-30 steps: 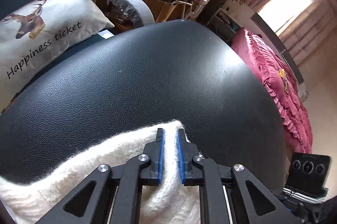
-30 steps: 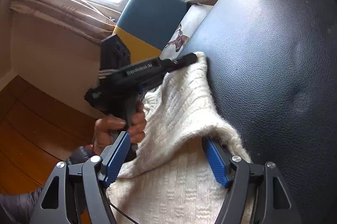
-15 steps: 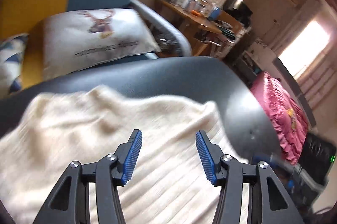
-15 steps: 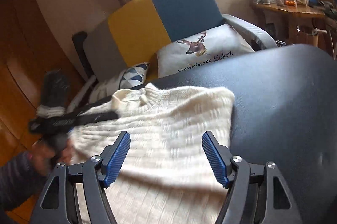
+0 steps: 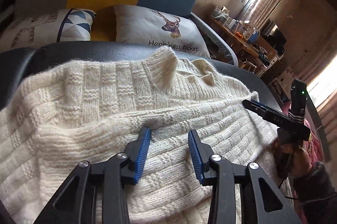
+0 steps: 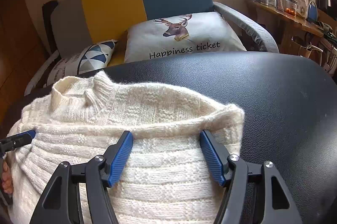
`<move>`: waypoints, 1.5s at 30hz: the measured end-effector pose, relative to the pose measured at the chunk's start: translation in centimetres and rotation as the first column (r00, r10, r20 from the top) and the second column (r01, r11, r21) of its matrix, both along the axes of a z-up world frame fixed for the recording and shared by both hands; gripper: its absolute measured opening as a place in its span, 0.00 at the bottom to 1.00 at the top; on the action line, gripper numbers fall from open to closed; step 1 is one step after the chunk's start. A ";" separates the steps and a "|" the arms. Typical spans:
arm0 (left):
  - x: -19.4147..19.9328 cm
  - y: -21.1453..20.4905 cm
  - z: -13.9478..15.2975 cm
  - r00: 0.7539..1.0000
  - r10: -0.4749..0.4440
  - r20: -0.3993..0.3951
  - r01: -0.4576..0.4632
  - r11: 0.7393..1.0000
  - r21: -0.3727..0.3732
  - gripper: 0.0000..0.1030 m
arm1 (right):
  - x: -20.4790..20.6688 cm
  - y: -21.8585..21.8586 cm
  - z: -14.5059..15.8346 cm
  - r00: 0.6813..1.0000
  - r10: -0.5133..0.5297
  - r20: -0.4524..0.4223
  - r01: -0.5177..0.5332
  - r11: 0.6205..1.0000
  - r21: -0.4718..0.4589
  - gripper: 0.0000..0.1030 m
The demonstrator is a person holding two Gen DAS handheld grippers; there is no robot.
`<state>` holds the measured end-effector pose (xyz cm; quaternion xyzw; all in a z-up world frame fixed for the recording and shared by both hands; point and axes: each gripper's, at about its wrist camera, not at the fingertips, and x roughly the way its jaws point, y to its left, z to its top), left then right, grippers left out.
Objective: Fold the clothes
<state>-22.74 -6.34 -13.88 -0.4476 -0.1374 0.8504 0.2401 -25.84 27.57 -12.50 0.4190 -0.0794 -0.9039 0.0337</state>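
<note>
Cream sweater spread on the black surface, both grippers above it with nothing held.

The cream knitted sweater (image 5: 130,110) lies on the black leather surface (image 6: 263,97), collar toward the deer cushion (image 6: 185,34) and its lower part folded up over the chest. The left gripper (image 5: 169,137) hangs over the fold, its jaws parted, having just been closing, wool under them but not pinched. The right gripper (image 6: 166,137) stands at the sweater's edge farthest from the triangle-print cushion (image 6: 92,57), jaws spread wide, having just been closing slightly, pads clear of the knit.
</note>
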 end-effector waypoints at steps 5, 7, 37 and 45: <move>-0.9 -1.2 1.9 1.000 0.023 0.017 -0.024 0.996 0.085 0.38 | -0.2 -1.0 1.2 1.000 0.007 0.026 -0.008 0.999 0.043 0.66; -1.5 -1.6 3.2 1.000 0.015 0.004 -0.015 0.991 0.133 0.38 | 0.3 -1.9 2.3 1.000 0.016 -0.010 -0.016 0.999 0.040 0.66; -16.7 15.5 1.3 0.898 -0.401 0.181 0.347 0.899 0.267 0.11 | -2.6 -3.5 -1.3 0.975 0.209 -0.077 -0.222 0.910 -0.351 0.65; -18.1 14.7 -1.0 0.935 -0.280 0.215 0.254 0.957 0.143 0.04 | -2.5 -4.0 -1.3 0.976 0.207 -0.068 -0.218 0.922 -0.320 0.65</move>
